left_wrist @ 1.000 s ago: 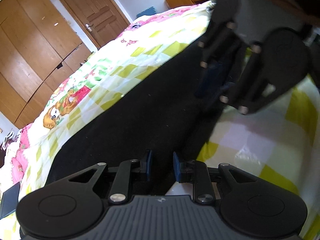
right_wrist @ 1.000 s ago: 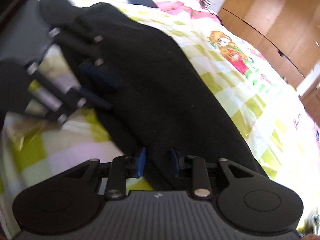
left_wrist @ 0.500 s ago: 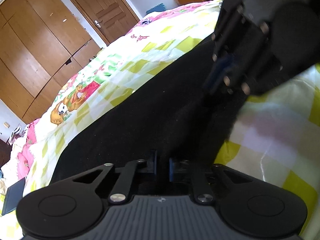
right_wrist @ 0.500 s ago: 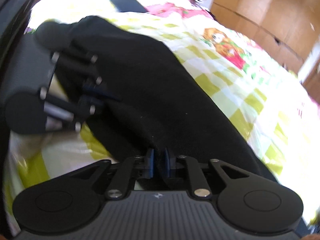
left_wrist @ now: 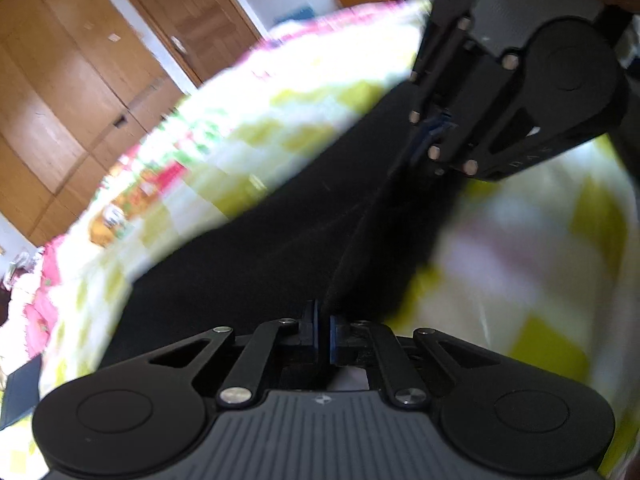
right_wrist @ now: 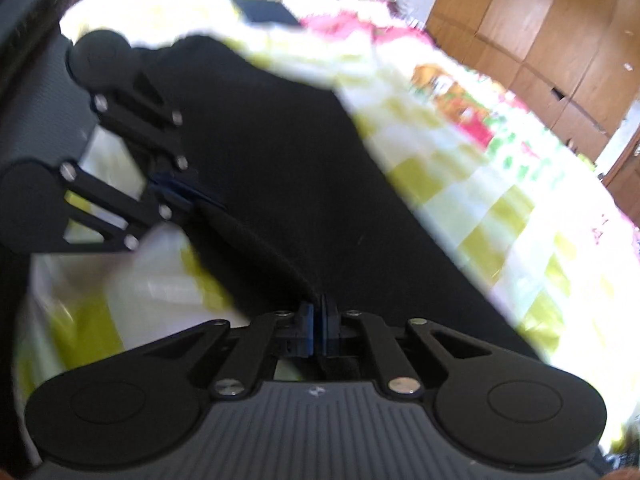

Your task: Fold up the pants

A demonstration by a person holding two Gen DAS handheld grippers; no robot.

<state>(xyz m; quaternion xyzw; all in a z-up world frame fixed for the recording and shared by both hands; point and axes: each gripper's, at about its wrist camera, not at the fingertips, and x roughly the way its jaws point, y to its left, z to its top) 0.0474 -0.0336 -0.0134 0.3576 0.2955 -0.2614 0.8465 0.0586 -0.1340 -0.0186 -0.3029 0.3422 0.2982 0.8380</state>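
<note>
Black pants (left_wrist: 260,248) lie lengthwise on a yellow-checked cartoon quilt (left_wrist: 520,248). My left gripper (left_wrist: 324,320) is shut on the near edge of the cloth, which rises into its pads. Further along the same edge, my right gripper (left_wrist: 430,136) pinches the fabric. In the right wrist view the right gripper (right_wrist: 316,312) is shut on the pants (right_wrist: 300,168), and the left gripper (right_wrist: 188,196) grips the edge at the left. A taut ridge of cloth (right_wrist: 256,240) runs between the two grips. Both views are blurred.
The quilt (right_wrist: 480,184) covers a bed that fills most of both views. A dark flat rectangular object (right_wrist: 264,12) lies at the bed's far end. Wooden wardrobes (left_wrist: 48,100) and a door (left_wrist: 192,12) stand beyond the bed.
Both grippers have closed on the pants' edge. The cloth between them has pulled up into a taut ridge, and the right gripper sits closer in the left view.
</note>
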